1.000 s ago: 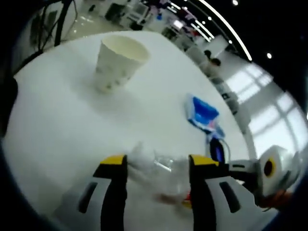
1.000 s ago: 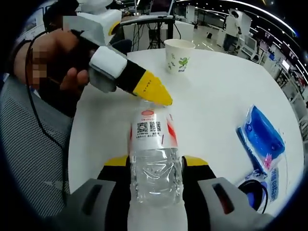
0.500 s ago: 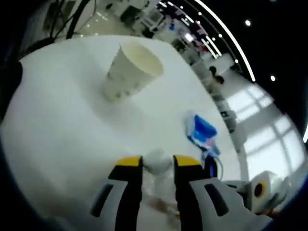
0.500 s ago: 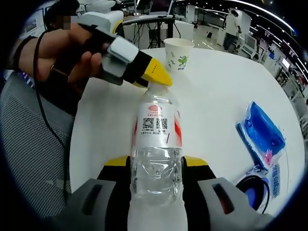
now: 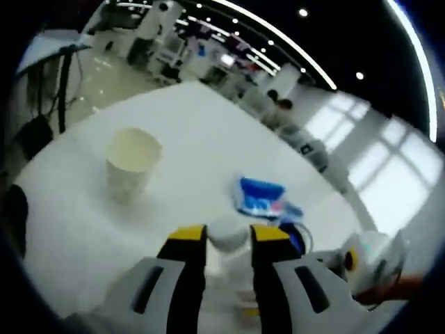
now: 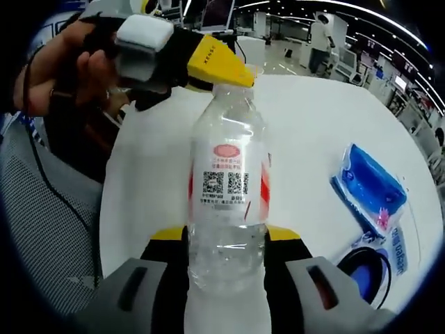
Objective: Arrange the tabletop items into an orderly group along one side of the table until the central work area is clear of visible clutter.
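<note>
Bottle cap sat clamped between the yellow tips of the left gripper in the left gripper view, with the clear bottle running back under the jaws. Ahead and left of the jaws a paper cup stood upright on the white table. Ahead and slightly right lay a blue packet, and just right of the jaws was a dark round item, too blurred to name. The right gripper's white body showed at lower right.

Right gripper view: right gripper was clamped on the bottle's lower body, with the label facing the camera. At the far end, the left gripper's yellow tips met the bottle top, held by a hand. The blue packet lay to the right on the table, with a dark ring-shaped item nearer on that side.
</note>
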`<state>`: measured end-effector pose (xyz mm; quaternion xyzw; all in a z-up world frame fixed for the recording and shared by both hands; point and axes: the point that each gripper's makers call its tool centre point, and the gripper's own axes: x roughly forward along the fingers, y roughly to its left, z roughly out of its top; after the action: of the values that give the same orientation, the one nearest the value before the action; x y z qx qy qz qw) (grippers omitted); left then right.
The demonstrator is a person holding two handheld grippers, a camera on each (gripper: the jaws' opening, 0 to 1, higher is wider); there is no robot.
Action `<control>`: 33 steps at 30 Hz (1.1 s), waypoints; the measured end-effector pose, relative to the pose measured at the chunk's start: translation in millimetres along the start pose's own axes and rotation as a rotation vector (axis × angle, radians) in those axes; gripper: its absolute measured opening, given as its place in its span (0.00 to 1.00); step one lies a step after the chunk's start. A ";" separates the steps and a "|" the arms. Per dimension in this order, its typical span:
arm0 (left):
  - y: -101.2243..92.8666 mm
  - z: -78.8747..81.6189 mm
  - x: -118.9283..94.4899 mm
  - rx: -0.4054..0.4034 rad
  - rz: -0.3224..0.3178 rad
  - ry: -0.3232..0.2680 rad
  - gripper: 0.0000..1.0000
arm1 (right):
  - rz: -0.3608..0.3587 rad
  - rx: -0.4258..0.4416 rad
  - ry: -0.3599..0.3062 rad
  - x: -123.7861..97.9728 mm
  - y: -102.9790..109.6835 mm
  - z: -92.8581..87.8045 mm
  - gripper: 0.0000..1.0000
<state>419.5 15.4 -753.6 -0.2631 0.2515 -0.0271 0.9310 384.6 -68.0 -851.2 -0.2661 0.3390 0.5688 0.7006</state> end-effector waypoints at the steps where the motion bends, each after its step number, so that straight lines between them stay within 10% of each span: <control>1: -8.7 6.3 -1.5 0.023 -0.020 -0.013 0.20 | -0.002 0.009 -0.003 0.4 -0.4 0.7 0.42; 5: -30.0 15.6 -3.7 0.169 -0.056 -0.024 0.19 | -0.014 0.064 -0.034 2.5 -1.5 5.6 0.41; 29: -77.2 8.5 -25.1 0.348 -0.162 -0.033 0.18 | -0.027 0.101 -0.062 5.5 2.2 7.6 0.39; 33: -81.8 18.8 -29.4 0.421 -0.153 -0.069 0.01 | -0.029 0.078 -0.038 5.7 4.1 1.2 0.38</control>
<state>409.6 -40.6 -685.3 -0.0821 0.1876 -0.1403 0.9687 381.5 -62.8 -854.8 -0.2326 0.3439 0.5496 0.7250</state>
